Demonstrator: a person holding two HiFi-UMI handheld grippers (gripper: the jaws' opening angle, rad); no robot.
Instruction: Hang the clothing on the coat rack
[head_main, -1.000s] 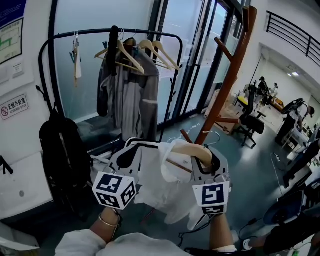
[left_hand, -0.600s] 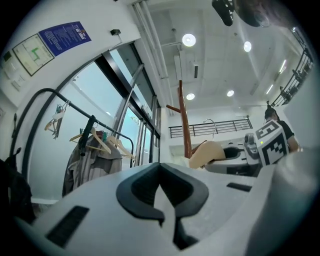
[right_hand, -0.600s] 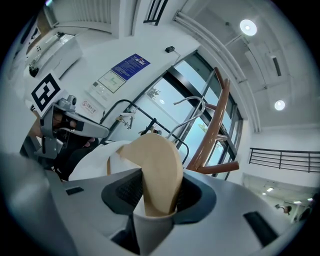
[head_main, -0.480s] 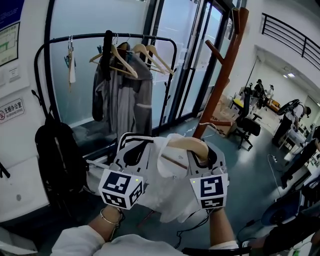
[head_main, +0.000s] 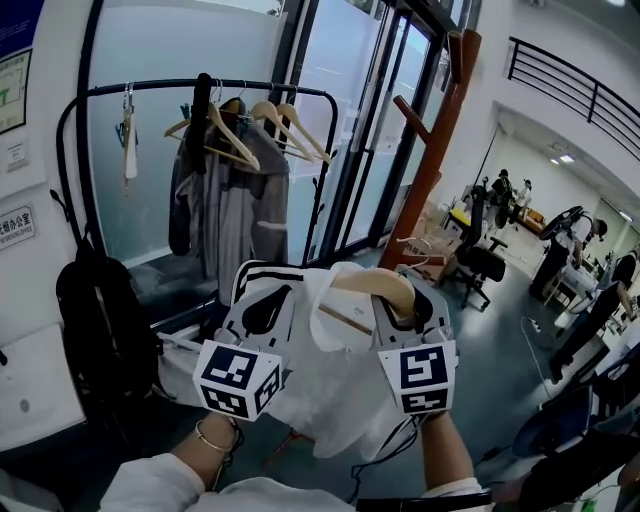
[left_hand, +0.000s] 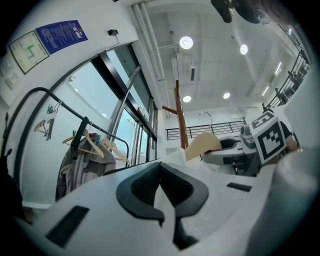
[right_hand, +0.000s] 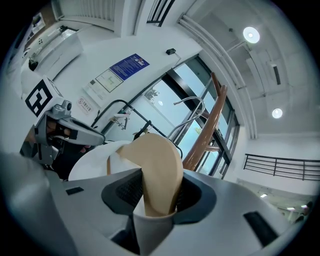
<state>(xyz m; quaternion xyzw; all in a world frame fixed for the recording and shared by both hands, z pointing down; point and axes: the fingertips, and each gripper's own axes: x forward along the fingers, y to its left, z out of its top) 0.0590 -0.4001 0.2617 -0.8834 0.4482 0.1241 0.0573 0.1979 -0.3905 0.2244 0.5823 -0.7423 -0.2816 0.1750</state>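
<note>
My right tongs (right_hand: 156, 195) clamp the wooden hanger (head_main: 370, 285) and my left tongs (left_hand: 161, 195) pinch the white shirt (head_main: 330, 400) draped on it, near but not yet on the coat rack (head_main: 437, 150), so hanging is left.

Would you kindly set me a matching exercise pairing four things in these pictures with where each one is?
1 wooden hanger
2 white garment
3 grey jacket
4 black backpack

A on the black rail
B in the right gripper
C low beside the rail's left end
D in the left gripper

Pairs: 1-B, 2-D, 3-A, 4-C
</note>
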